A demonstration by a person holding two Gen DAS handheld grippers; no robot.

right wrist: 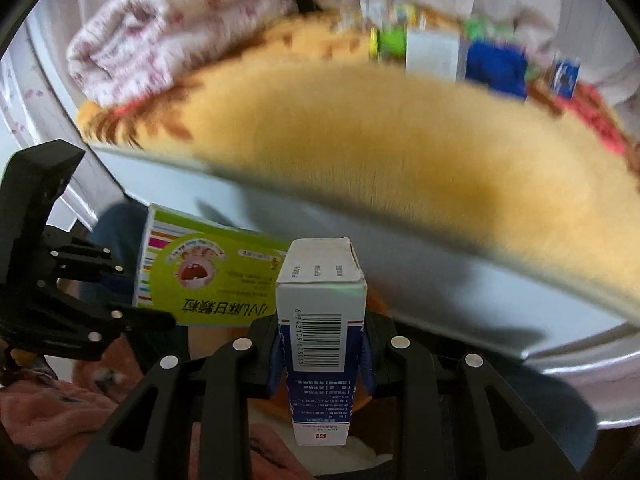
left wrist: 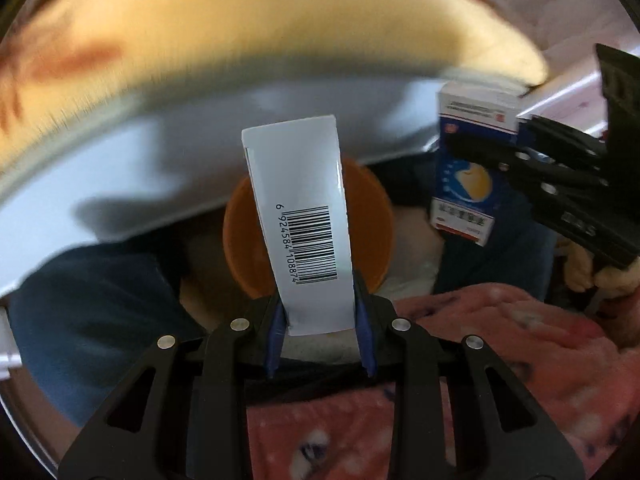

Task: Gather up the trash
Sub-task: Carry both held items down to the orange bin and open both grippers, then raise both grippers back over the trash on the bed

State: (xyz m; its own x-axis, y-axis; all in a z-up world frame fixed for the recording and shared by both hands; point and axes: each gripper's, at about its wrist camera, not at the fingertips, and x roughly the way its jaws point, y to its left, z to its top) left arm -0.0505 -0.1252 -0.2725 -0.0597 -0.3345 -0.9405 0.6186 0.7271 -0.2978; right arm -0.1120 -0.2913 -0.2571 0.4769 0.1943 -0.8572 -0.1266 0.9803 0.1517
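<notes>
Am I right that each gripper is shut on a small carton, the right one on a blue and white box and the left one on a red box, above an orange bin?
Not quite: the left gripper holds a green box, not a red one, as the right wrist view shows. The rest stands: the right gripper is shut on the blue and white box, above the orange bin.

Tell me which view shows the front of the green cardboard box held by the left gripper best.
The right wrist view: the green cardboard box shows its printed green face, clamped in the left gripper. The left wrist view shows only that box's white barcode side, above the orange bin.
</notes>
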